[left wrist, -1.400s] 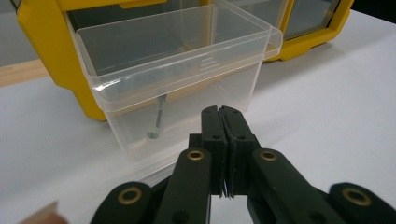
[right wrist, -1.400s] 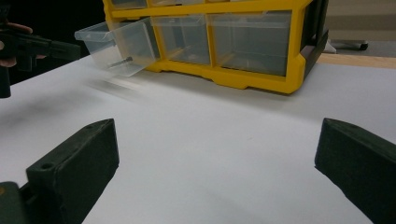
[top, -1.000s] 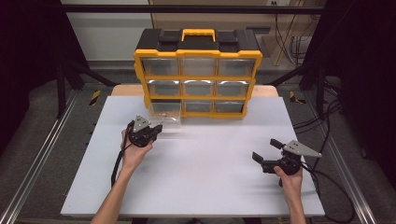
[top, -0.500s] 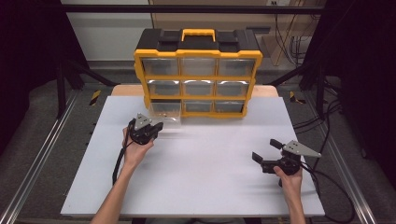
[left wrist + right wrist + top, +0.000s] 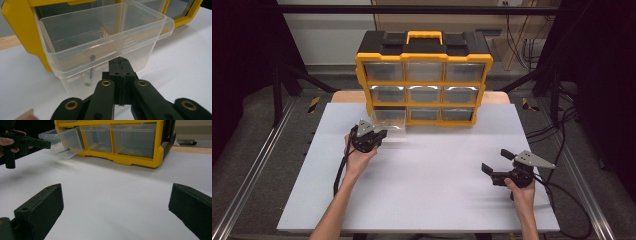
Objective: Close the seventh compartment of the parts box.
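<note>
No lettering, label or number can be read anywhere on the yellow-and-black plastic drawer cabinet.

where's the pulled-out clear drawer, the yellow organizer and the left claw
pulled-out clear drawer (image 5: 100, 32), left gripper view, its inner wall
yellow organizer (image 5: 424, 56), high view, top yellow band
left claw (image 5: 119, 65), left gripper view, its closed tips

Hard to read inside the pulled-out clear plastic drawer

A small dark-tipped pin-like piece shows blurred through its front wall; the yellow organiser cabinet is cut by the frame's edges, and the left gripper covers the drawer's lower front.
</note>
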{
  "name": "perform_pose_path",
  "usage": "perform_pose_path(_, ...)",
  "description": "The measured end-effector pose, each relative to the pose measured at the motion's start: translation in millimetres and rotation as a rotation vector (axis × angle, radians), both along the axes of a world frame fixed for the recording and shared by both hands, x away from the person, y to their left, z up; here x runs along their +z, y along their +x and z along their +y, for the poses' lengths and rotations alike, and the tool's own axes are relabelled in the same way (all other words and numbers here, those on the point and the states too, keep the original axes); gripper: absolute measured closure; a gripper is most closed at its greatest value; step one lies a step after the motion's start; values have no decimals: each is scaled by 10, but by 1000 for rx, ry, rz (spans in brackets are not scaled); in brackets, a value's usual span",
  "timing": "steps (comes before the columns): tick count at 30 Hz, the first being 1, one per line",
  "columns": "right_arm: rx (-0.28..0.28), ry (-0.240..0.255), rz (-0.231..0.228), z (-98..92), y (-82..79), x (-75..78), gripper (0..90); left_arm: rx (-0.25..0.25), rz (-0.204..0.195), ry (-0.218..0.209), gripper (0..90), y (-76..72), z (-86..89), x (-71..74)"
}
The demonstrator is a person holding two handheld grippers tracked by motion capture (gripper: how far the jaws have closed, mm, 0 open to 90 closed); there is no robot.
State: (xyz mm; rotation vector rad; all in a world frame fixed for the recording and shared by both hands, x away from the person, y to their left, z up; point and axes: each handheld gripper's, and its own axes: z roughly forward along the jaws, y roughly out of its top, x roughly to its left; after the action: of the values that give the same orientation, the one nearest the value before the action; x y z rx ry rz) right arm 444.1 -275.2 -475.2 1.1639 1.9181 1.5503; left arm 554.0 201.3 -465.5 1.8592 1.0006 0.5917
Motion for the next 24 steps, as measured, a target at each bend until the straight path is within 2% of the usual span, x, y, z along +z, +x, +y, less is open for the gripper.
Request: perform_pose_path(24,-1,-2,-1,-1,1,-1,4,12,-5,3,894,63,29,-36)
